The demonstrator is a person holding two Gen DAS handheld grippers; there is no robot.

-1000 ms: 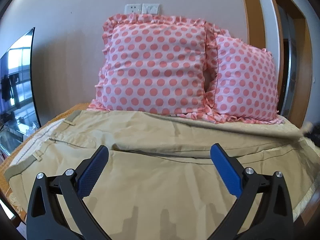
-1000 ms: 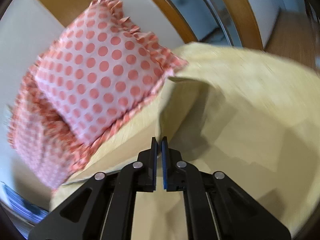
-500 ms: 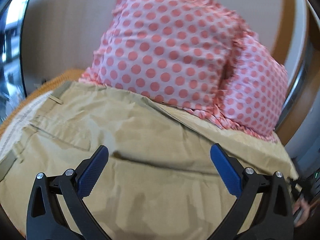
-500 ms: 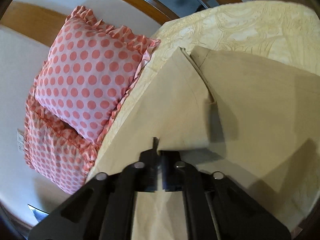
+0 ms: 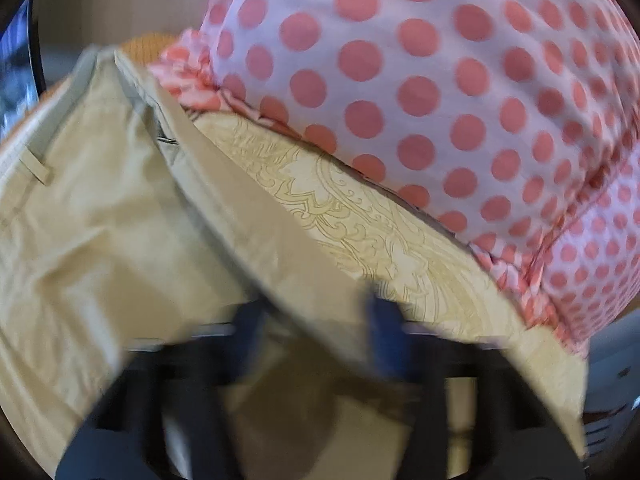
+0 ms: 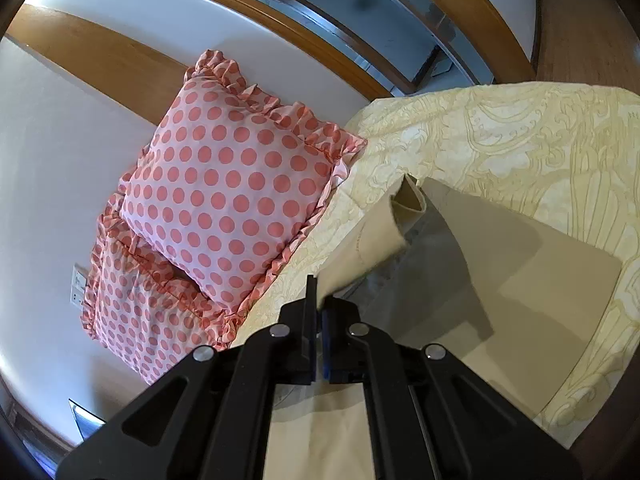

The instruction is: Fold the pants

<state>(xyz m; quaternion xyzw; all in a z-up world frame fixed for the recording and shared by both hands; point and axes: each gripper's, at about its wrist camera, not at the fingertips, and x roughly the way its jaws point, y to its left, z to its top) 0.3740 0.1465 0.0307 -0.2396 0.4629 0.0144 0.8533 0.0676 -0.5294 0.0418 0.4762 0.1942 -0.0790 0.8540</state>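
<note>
Khaki pants (image 5: pixel 100 216) lie on a cream patterned bedspread (image 5: pixel 360 216), waistband at the left. My left gripper (image 5: pixel 316 320) is blurred; its blue pads (image 5: pixel 384 336) stand on either side of the pants' far edge, with a gap still between them. My right gripper (image 6: pixel 319 312) is shut on the hem of one pant leg (image 6: pixel 376 232) and holds it lifted above the other leg (image 6: pixel 540 280), which lies flat on the bedspread (image 6: pixel 520 140).
Two pink pillows with coral dots (image 5: pixel 440 80) (image 6: pixel 232 196) lean on the wall at the bed's head. A wooden frame and door (image 6: pixel 280 12) stand behind the bed. A dark screen (image 5: pixel 16 52) is at the far left.
My left gripper dropped low toward the pants' far edge by the pillows and its jaws narrowed. My right gripper lifted the leg hem and carried it away from the bed's far edge.
</note>
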